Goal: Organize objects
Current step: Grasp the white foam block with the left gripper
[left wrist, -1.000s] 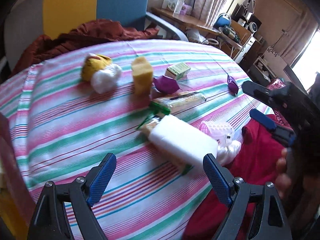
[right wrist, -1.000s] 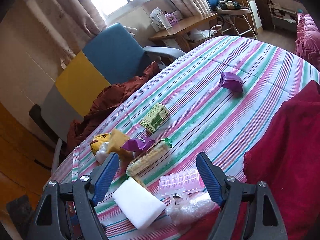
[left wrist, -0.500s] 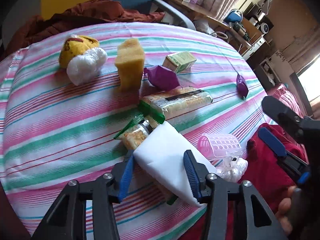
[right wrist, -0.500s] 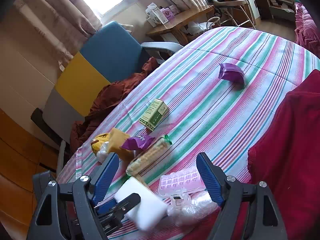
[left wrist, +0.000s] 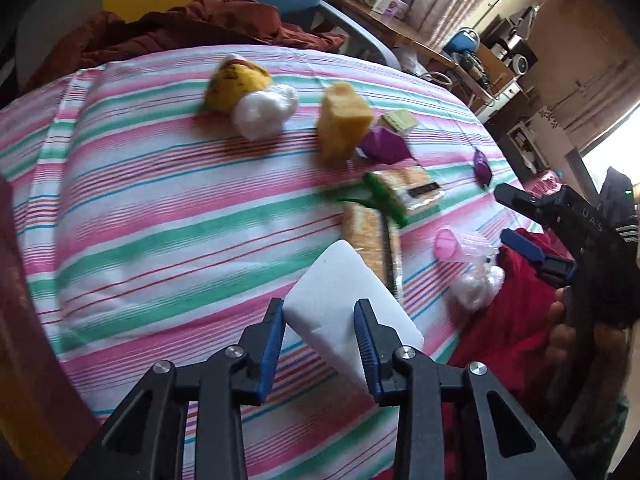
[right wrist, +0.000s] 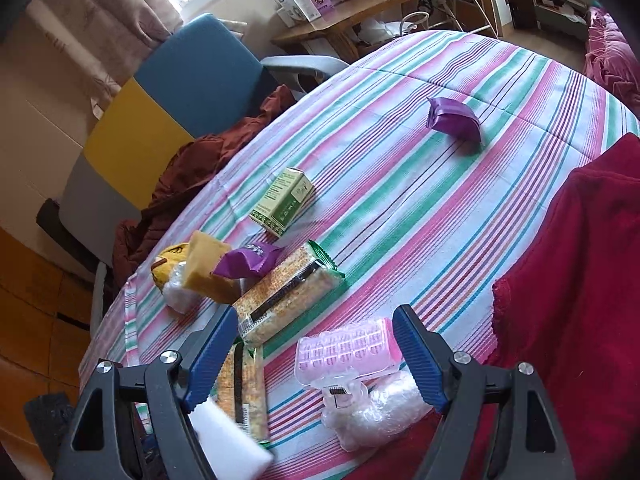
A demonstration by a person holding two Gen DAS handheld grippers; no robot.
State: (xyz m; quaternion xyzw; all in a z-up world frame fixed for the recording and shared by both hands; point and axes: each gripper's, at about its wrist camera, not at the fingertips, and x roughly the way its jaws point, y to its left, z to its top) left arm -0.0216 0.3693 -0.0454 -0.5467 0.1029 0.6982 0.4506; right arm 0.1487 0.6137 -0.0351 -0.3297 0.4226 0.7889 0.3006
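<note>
A white foam block (left wrist: 344, 292) is tilted up off the striped table (left wrist: 160, 220). My left gripper (left wrist: 319, 308) has its jaws closing on the block, and both blue pads press its sides. One corner of the block (right wrist: 228, 440) shows low in the right wrist view. My right gripper (right wrist: 316, 320) hangs open just above a pink hair roller (right wrist: 348, 352) and a clear plastic bag (right wrist: 376, 408), touching neither. From the left wrist view, the right gripper (left wrist: 520, 222) is at the right edge, in a person's hand.
Two cracker packets (right wrist: 284, 296) lie beside the block. Farther back are a yellow sponge (left wrist: 344, 124), a purple wrapper (left wrist: 386, 146), a green box (right wrist: 282, 202), a yellow toy with a white ball (left wrist: 248, 92) and a purple packet (right wrist: 454, 120). A red cloth (right wrist: 580, 280) covers the near right edge.
My left gripper came forward to the white block and shut on it. The block has turned and lifted off the cracker packet. The right gripper sank slightly toward the pink roller.
</note>
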